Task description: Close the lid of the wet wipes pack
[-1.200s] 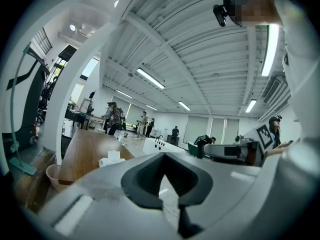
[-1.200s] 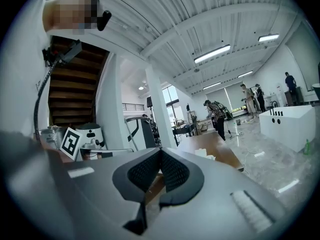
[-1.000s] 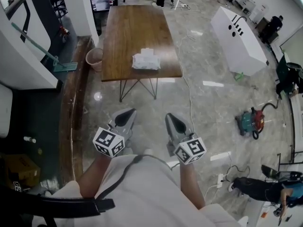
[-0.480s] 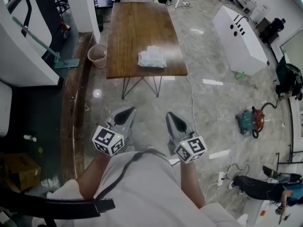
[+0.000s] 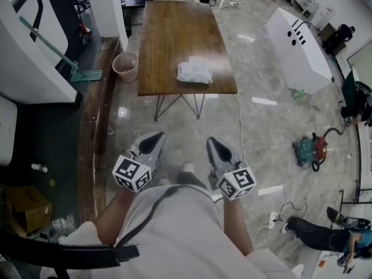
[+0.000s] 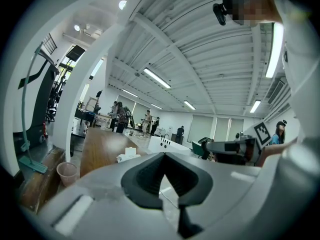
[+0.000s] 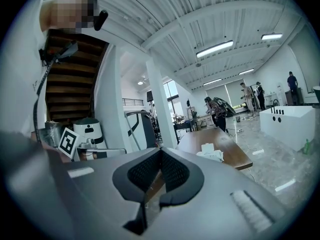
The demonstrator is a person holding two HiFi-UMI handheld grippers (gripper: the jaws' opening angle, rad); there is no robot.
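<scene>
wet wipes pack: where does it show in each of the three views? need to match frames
Head view: wet wipes pack upper centre, by the table's near edge, right of its middle.
Left gripper view: the pack lower left of centre, small.
Right gripper view: the pack lower right of centre.
Shared landmark: the wooden table under it, in all three.

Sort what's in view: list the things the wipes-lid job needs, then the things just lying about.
For the job:
- wet wipes pack, on the wooden table
- left gripper and right gripper, both shut and empty, well short of the table

Just lying about:
- pink bucket
- vacuum cleaner
- cardboard box
- white cabinet
</scene>
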